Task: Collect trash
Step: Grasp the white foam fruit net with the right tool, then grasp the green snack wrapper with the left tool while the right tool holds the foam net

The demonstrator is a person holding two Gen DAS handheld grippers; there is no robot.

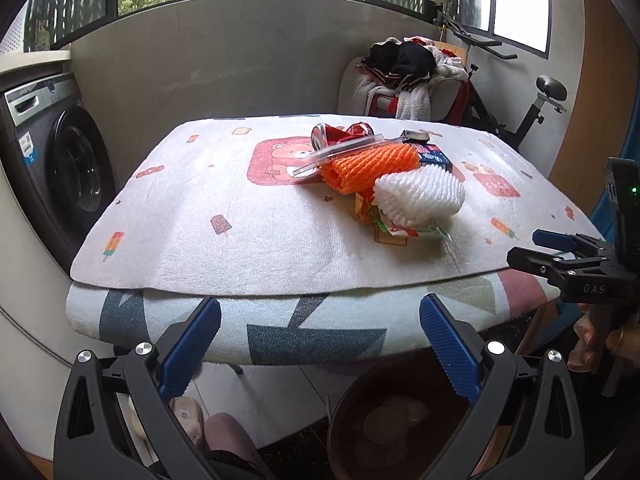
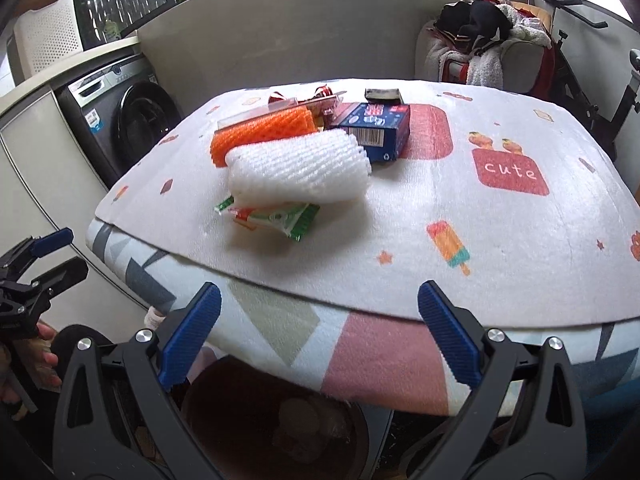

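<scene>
A pile of trash lies on the cloth-covered table (image 1: pixel 240 256): a white foam net (image 1: pixel 420 194) (image 2: pixel 298 170), an orange foam net (image 1: pixel 368 166) (image 2: pixel 262 132), a green and red wrapper (image 1: pixel 404 230) (image 2: pixel 272 216), a blue box (image 2: pixel 376 128), a crushed red can (image 1: pixel 340 134), a clear plastic strip (image 1: pixel 340 152) and a small dark packet (image 2: pixel 383 94). A dark brown bin (image 1: pixel 400 420) (image 2: pixel 276 420) stands below the table's front edge. My left gripper (image 1: pixel 320 344) (image 2: pixel 44 256) is open and empty, in front of the table. My right gripper (image 2: pixel 320 332) (image 1: pixel 532 248) is open and empty at the front edge.
A washing machine (image 1: pixel 56 160) (image 2: pixel 124 116) stands to the left. A chair heaped with clothes (image 1: pixel 404 76) (image 2: pixel 484 40) and an exercise bike (image 1: pixel 536 104) stand behind the table. A slippered foot (image 1: pixel 188 420) is on the floor under the table.
</scene>
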